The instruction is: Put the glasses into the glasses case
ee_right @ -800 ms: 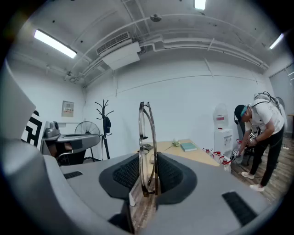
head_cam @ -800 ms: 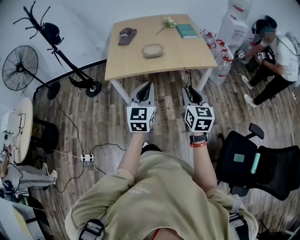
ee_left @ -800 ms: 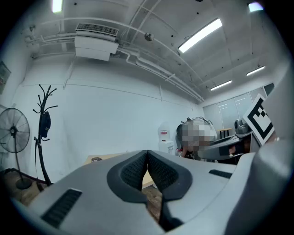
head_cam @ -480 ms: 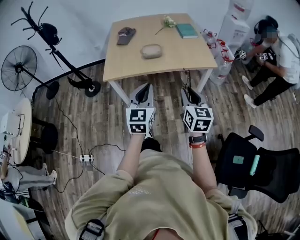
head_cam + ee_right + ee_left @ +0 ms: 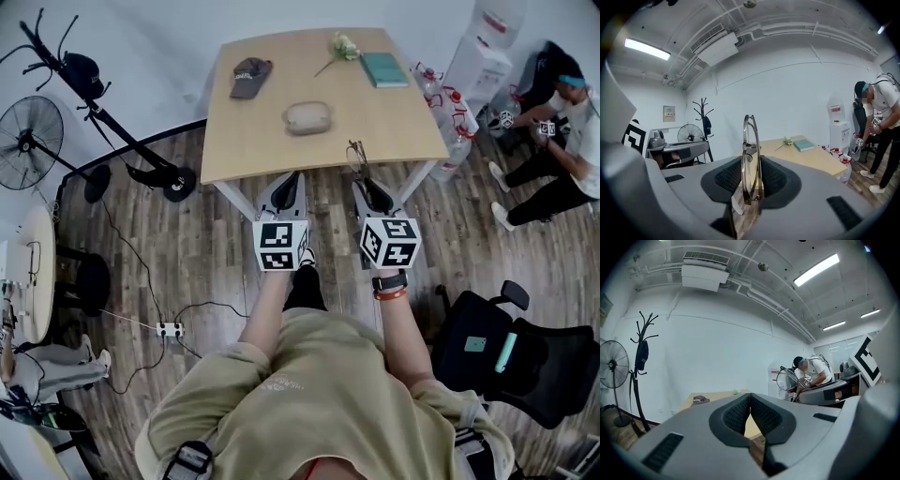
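- The right gripper (image 5: pixel 751 165) has its jaws clamped on the glasses (image 5: pixel 751 154). The pads press on the lower part of the thin metal frame.
- In the right gripper view the glasses stand upright and edge-on, and their top rises well above the jaws toward 12 o'clock.
- In the head view the glasses (image 5: pixel 356 156) stick out ahead of the right gripper (image 5: pixel 366 186), over the near edge of the wooden table (image 5: pixel 253 150), at about 5 o'clock from the table's middle.
- The glasses case (image 5: pixel 307 117), a pale oval pouch, lies shut near the table's middle. It is at roughly 11 o'clock from the glasses and clearly apart from them.
- The left gripper (image 5: pixel 750 401) has its jaws pressed together with nothing between them.
- From the head view the left gripper (image 5: pixel 291 180) is held over the floor, just short of the table's near edge at about 6 o'clock.
- A dark cap (image 5: pixel 250 75) lies at 10 o'clock on the table, a small flower (image 5: pixel 341 45) near 12 o'clock, and a teal book (image 5: pixel 384 68) at 2 o'clock.
- Off the table, a standing fan (image 5: pixel 23 141) is at 9 o'clock, and a seated person (image 5: pixel 562 127) at 3 o'clock.
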Tool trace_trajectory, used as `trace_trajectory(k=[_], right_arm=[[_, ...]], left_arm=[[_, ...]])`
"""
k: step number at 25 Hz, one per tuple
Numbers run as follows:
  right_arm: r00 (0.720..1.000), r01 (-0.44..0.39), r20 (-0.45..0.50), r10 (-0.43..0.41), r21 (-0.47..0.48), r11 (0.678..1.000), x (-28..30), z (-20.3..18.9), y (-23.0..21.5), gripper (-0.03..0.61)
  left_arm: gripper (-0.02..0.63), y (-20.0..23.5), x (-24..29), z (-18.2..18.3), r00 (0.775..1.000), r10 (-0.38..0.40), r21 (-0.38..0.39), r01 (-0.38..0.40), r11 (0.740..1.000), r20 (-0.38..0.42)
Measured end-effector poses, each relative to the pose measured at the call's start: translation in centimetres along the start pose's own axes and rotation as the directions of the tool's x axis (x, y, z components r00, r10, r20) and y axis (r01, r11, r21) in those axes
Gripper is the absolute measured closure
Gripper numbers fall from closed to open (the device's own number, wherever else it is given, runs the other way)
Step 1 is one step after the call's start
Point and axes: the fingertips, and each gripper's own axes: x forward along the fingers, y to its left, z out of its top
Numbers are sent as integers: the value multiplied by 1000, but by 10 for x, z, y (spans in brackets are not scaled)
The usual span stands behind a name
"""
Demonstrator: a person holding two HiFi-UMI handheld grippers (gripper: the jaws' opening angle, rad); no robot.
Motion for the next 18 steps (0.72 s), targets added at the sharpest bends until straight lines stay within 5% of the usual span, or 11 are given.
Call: trace_trajectory(k=[18], right_arm=[[996,-63,-70,62,-7,998,248,63,-22,474]], left_arm=[[591,167,198,16,999,22,-38,-23,999,-37]])
